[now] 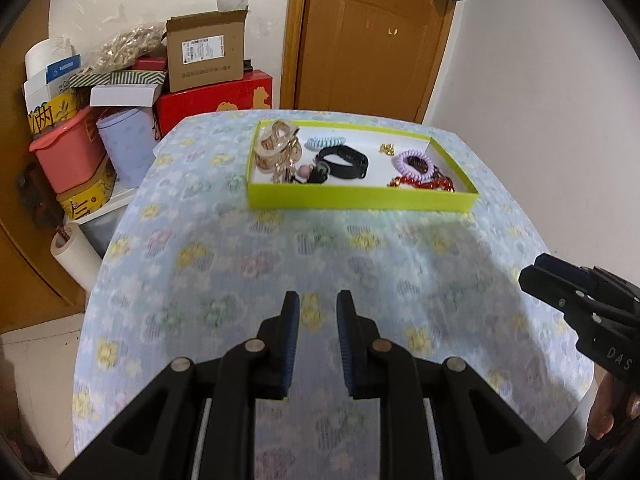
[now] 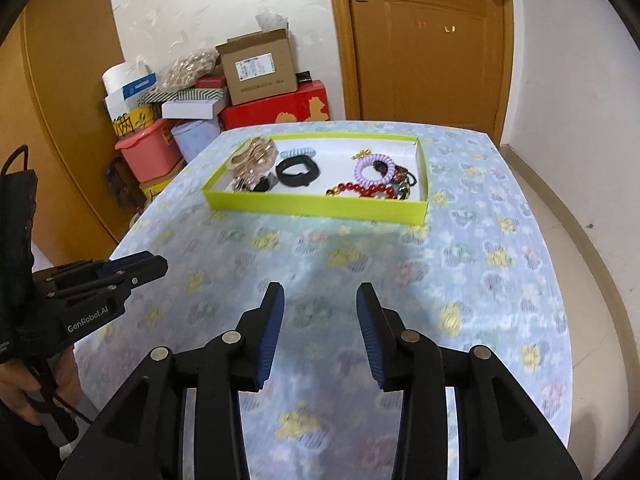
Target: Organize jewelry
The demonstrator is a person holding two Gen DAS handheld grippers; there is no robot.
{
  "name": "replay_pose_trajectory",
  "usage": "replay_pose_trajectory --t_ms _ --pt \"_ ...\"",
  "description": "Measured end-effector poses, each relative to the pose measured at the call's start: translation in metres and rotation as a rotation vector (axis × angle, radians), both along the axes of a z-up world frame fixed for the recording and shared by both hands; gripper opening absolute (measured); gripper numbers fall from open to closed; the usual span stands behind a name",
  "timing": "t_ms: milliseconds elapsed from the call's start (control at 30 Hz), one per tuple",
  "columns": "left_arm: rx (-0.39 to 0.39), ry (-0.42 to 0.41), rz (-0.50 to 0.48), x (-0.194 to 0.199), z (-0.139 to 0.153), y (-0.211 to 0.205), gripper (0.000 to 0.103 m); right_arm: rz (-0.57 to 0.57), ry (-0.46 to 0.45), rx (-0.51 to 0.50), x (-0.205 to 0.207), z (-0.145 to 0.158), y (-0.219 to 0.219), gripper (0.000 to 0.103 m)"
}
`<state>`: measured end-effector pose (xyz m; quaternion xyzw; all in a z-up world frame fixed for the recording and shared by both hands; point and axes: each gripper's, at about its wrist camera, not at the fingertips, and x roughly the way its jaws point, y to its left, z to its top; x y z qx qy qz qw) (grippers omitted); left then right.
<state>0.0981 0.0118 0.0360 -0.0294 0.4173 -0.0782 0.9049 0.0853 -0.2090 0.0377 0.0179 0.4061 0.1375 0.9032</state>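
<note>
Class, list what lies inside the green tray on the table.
The green tray holds gold jewelry, a blue coil tie, a black band, a purple coil tie, red beads and small gold pieces. Anything beneath these piles is hidden.

"GenRobot.AI" on the left claw [image 2: 138,266] body — "DAS" on the right claw [image 1: 532,276] body
</note>
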Motion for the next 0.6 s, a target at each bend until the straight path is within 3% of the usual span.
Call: replay_pose_trajectory --t_ms 600 --pt "0.019 0.009 0.028 -0.008 -0.006 -0.004 0.022 -0.002 0.006 -0.031 -0.012 -0.006 0.005 0.039"
